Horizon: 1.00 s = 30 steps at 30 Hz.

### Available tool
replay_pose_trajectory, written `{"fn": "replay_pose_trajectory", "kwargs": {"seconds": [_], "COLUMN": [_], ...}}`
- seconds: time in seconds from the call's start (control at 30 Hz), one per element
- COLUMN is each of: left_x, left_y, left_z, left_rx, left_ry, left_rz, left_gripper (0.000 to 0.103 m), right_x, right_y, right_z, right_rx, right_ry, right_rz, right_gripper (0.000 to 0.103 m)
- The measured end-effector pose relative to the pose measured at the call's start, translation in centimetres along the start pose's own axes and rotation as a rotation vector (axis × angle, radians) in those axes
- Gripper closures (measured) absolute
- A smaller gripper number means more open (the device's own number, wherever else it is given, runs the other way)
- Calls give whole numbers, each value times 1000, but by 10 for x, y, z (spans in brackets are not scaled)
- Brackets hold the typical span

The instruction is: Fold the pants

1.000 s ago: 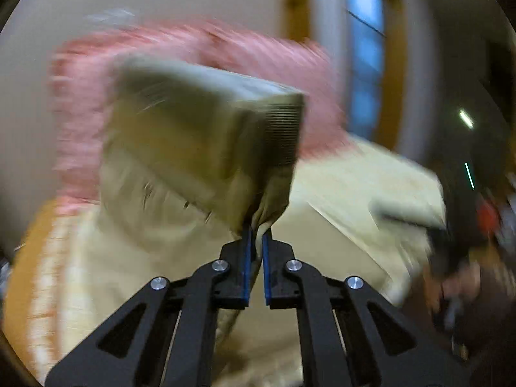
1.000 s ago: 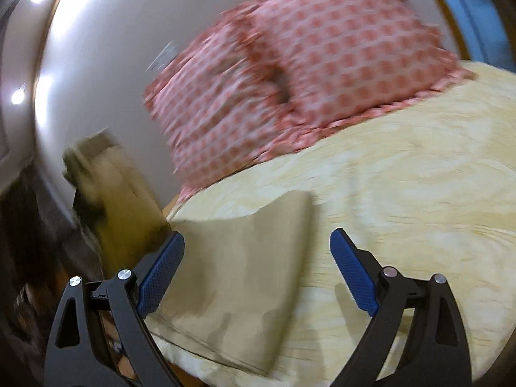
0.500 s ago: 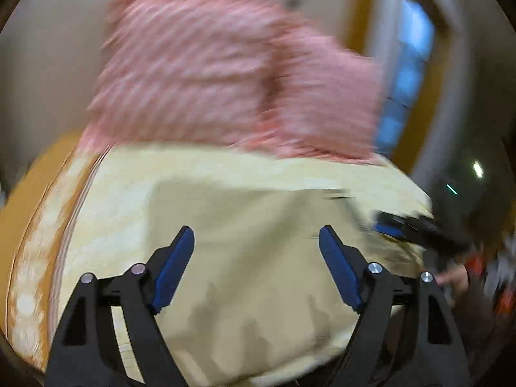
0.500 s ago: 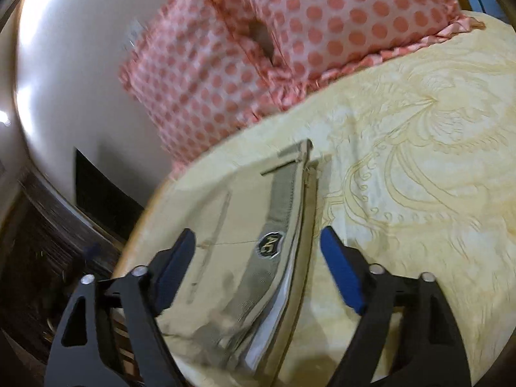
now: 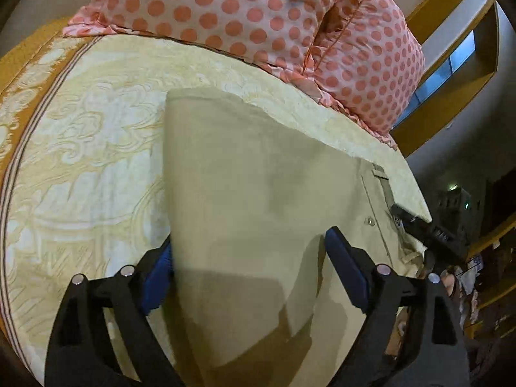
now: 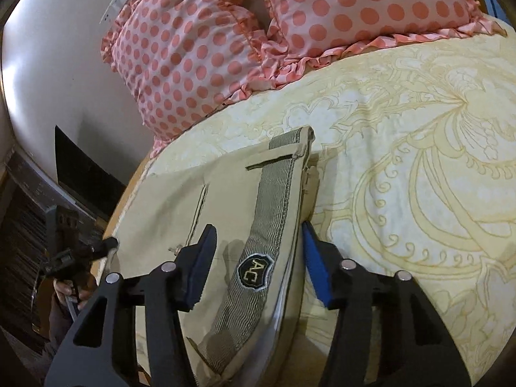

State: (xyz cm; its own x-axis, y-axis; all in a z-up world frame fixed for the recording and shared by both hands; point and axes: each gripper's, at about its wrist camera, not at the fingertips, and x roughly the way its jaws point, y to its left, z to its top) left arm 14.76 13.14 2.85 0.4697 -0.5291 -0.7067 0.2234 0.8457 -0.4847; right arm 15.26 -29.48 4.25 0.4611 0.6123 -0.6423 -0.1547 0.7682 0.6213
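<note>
One pair of khaki pants point(image 5: 251, 213), folded, flat on the bed point(image 5: 80, 167) near its edge. Two pink polka-dot pillows point(image 5: 245, 19) at the head of the bed, touching each other, well apart from the pants. Two grippers, both mine.

My left gripper point(image 5: 248, 267) sits low over the folded leg end; fingers point(image 5: 346, 271) spread wide. The left one is partly tucked behind the fabric edge, the right one rests above the cloth. Nothing pinched.

My right gripper point(image 6: 258, 258) is over the waist end; fingers point(image 6: 314, 264) spread, straddling the grey ribbed waistband point(image 6: 274, 200). No grip on it that I can see.

Only the right view shows the waistband lining, a dark shield patch point(image 6: 254, 272) with letters, a slit pocket, and a wall outlet above the pillows. Only the left view shows the plain folded panel, the bed's orange border and a window frame point(image 5: 451, 64).

Each view catches the other gripper small at the pants' edge, too dark to read. The pants' near end is cut off by the frame and my gripper bodies in both views. How many layers are stacked, can't tell.
</note>
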Motion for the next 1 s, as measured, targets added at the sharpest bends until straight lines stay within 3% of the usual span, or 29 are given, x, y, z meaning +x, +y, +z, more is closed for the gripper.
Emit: {"fn": "replay_pose_trajectory", "kwargs": {"seconds": [0.03, 0.07, 0.1, 0.2, 0.37, 0.57, 0.63, 0.7, 0.73, 0.77, 0.83, 0.9, 0.93, 1.0], "left_x": [0, 1, 2, 1, -8, 9, 34, 63, 70, 67, 51, 28, 20, 18], "left_y": [-1, 1, 3, 6, -21, -49, -49, -44, -40, -37, -37, -44, -46, -55], "left_z": [0, 0, 0, 4, 26, 84, 104, 116, 118, 116, 108, 97, 92, 84], "left_rx": [-5, -12, -26, -44, 54, 119, 123, 125, 113, 101, 106, 118, 115, 112], "left_ry": [-1, 8, 14, 7, -61, -161, -154, -102, -83, -98, -164, -242, -260, -232], "left_rz": [4, 6, 11, 2, 31, 104, 180, 295, 324, 333, 354, 347, 297, 159], "left_gripper": [33, 60, 74, 91, 94, 98, 96, 81, 80, 77, 74, 64, 61, 54], "right_x": [1, 1, -1, -6, -12, -15, -5, 15, 23, 23, 3, -14, -17, -9], "right_y": [-4, -7, -10, -16, -4, -7, -15, -23, -30, -32, -27, -14, -6, 5], "right_z": [0, 0, 0, 8, 42, 100, 117, 124, 123, 121, 111, 103, 99, 94], "right_rx": [21, 41, 63, 115, 90, 68, 59, 20, 23, 28, 8, -28, -48, -76], "right_ry": [19, 24, 34, 39, 7, -121, -158, -100, -50, -40, -98, -139, -133, -64], "right_rz": [43, 65, 95, 176, 217, 169, 74, -68, -179, -209, -167, -72, -26, 23], "right_gripper": [83, 85, 87, 89, 92, 94, 94, 91, 86, 84, 79, 56, 47, 46]}}
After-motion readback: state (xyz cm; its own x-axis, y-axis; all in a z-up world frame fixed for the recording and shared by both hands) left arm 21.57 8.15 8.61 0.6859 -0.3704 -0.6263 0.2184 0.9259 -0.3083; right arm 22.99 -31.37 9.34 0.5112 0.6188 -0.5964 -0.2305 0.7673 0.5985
